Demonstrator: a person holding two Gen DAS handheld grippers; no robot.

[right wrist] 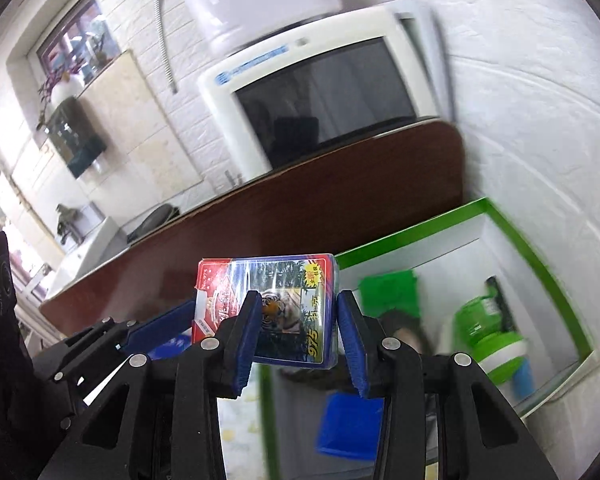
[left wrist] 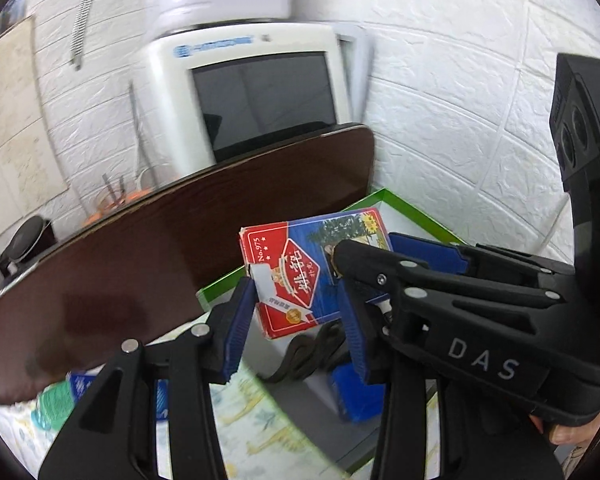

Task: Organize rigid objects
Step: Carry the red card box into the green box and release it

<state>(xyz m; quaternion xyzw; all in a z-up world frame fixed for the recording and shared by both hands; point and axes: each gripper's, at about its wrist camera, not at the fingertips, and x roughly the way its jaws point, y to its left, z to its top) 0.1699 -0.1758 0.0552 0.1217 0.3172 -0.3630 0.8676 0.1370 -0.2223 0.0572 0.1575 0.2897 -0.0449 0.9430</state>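
Counter: we see the dark brown counter [left wrist: 148, 248] tilted across both views, its far end against the white brick wall, carrying the things below.
Monitor: the white-framed monitor [left wrist: 256, 92] stands behind the counter, clear of our work.
Box: the green-rimmed box [right wrist: 540, 264] sits at the counter's wall end, open on top; we judge it to be where sorted items go, since a green-and-white container [right wrist: 496, 340] already lies inside.
Card pack: the red-and-blue playing-card pack [left wrist: 300, 276] hangs in the air above the box's near edge, held by both claws at once, probably to keep it steady on the way in.
Left claw: our left claw [left wrist: 296, 312] is partly closed, its blue pads pressing the pack's red end from either side.
Right claw: our right claw [right wrist: 300, 320], also partly closed, clamps the tiger-picture end.
Pose: both claws point downward at a slant, meeting at an angle, the right one reaching in from the left claw's right side.
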